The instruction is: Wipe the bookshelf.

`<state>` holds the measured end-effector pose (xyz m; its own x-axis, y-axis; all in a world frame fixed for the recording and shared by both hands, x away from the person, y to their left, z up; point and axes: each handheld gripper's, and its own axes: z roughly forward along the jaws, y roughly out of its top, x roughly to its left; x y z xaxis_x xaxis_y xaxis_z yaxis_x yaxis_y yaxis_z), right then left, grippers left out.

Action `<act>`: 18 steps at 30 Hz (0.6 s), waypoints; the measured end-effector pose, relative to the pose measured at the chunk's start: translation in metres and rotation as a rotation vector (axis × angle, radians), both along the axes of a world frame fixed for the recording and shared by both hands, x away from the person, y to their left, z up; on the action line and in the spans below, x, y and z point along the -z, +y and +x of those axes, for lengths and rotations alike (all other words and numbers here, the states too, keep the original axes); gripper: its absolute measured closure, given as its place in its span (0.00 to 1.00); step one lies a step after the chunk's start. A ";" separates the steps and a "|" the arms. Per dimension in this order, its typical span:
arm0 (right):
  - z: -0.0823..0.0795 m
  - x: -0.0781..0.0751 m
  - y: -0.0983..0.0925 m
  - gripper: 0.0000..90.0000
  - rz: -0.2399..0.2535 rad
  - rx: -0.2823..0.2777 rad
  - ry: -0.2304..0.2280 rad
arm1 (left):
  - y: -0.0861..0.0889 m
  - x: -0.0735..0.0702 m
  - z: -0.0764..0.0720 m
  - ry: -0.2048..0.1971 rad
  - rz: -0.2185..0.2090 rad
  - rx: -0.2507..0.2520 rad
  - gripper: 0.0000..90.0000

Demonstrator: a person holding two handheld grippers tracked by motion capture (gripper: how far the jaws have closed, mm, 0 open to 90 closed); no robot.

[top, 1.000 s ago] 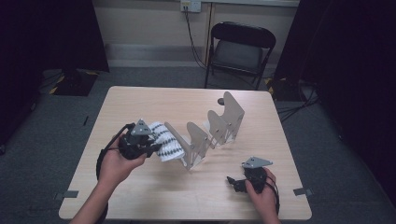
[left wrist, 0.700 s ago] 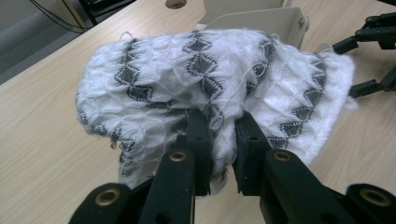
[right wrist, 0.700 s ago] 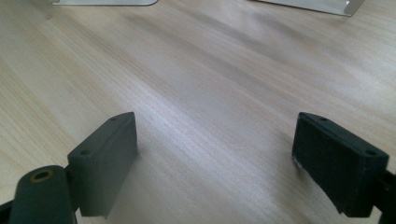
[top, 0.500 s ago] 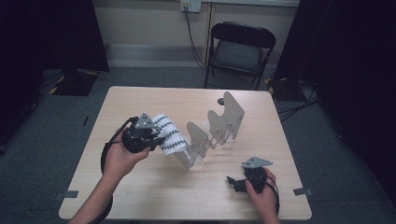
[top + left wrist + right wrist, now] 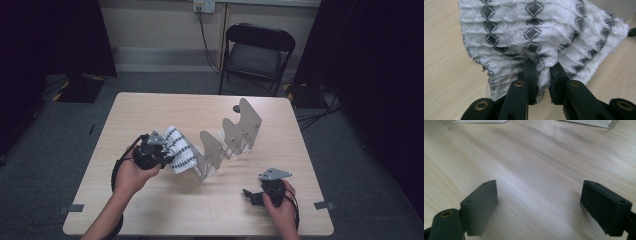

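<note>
Left gripper point(image 5: 159, 152) is clenched on a white cloth point(image 5: 179, 150) w/ dark diamond pattern, at the left-middle of the table point(image 5: 150, 110). In the left gripper view the two black jaws pinch a bunched fold of the cloth point(image 5: 536, 37) between them, fabric squeezed in the narrow gap, the rest spreading out above and to both sides, over the wood. From the high view the cloth sits just right of the left gripper, touching or almost touching the near-left end of a grey metal rack point(image 5: 230, 137) w/ several upright plates; can't tell if the cloth rests on the tabletop or hangs just above it. The rack runs diagonally from table centre toward the far right. Right gripper point(image 5: 252, 196) lies low at the near-right part of the table, held in the right hand point(image 5: 281, 205), well apart from cloth and rack. Right gripper view: jaws spread wide, released, nothing between them, just bare wood; edges of the rack's base point(image 5: 481, 121) show at the far side. A black chair point(image 5: 256, 52) stands beyond the table's far edge.
</note>
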<state>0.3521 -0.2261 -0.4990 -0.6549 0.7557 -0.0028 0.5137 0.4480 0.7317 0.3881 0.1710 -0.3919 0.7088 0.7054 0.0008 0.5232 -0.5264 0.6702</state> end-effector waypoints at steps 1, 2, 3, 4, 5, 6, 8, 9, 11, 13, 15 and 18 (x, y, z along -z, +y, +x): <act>0.000 0.000 0.000 0.15 0.000 0.000 0.000 | 0.000 0.002 0.000 0.003 0.002 -0.001 0.88; 0.000 0.000 0.000 0.15 0.000 0.000 0.000 | 0.000 0.005 0.000 0.001 0.004 -0.004 0.88; 0.000 0.000 0.000 0.15 0.000 0.000 0.000 | -0.001 0.008 0.001 0.008 0.005 -0.003 0.88; 0.000 0.000 0.000 0.15 0.000 0.000 0.000 | -0.001 0.010 0.001 0.010 -0.003 -0.010 0.88; 0.000 0.000 0.000 0.15 0.000 0.000 0.000 | -0.001 0.012 0.002 0.019 0.004 -0.003 0.88; 0.000 0.000 0.000 0.15 0.000 0.000 0.000 | -0.002 0.016 0.002 0.022 -0.002 -0.007 0.88; 0.000 0.000 0.000 0.15 0.000 0.000 0.000 | -0.002 0.021 0.003 0.034 -0.001 -0.007 0.88; 0.000 0.000 0.000 0.15 0.000 0.000 0.000 | -0.002 0.023 0.003 0.039 0.006 -0.006 0.88; 0.000 0.000 0.000 0.15 0.000 0.000 0.000 | -0.003 0.029 0.005 0.048 0.003 -0.007 0.88; 0.000 0.000 0.000 0.15 0.000 0.000 0.000 | -0.003 0.035 0.006 0.056 0.005 -0.012 0.88; 0.000 0.000 0.000 0.15 0.000 0.001 -0.001 | -0.003 0.041 0.007 0.068 0.004 -0.019 0.88; 0.000 0.000 0.000 0.15 0.000 0.001 -0.001 | -0.002 0.051 0.009 0.081 0.009 -0.028 0.88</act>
<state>0.3521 -0.2261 -0.4991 -0.6542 0.7563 -0.0033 0.5134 0.4473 0.7324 0.3968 0.1689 -0.4429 0.6871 0.7249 -0.0490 0.5898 -0.5171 0.6204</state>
